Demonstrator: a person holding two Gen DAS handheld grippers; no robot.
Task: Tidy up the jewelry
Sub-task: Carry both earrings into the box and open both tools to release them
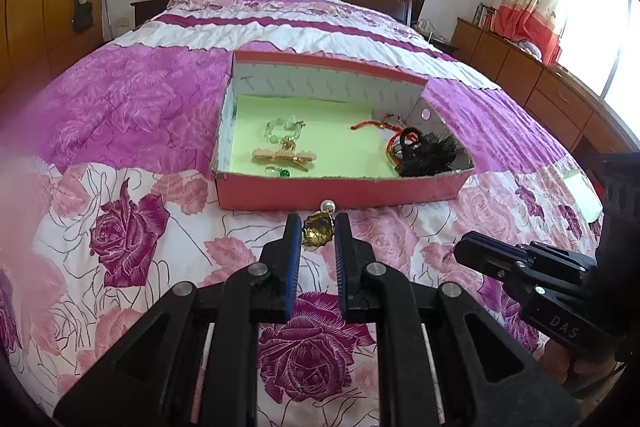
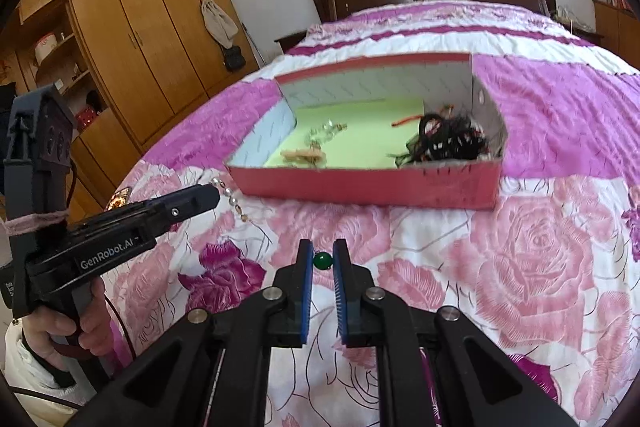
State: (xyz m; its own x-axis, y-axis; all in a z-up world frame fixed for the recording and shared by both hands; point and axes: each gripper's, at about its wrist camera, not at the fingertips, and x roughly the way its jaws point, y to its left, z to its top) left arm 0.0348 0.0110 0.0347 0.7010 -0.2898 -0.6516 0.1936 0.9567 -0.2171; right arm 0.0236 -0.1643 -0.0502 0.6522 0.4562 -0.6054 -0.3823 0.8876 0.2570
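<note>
A: The red box (image 1: 340,193) on the bed (image 1: 132,99) already holds a bead bracelet (image 1: 282,131), gold clip (image 1: 285,157) and black hair ties (image 1: 424,155).

B: Left gripper (image 1: 318,227) pinches a gold brooch (image 1: 316,233); right gripper (image 2: 323,261) clamps a green bead (image 2: 322,260). Both pieces sit just short of the box.

box (image 1: 320,193): 1 | gold brooch (image 1: 317,231): 1 | green bead (image 2: 322,261): 1 | tools: 2
</note>
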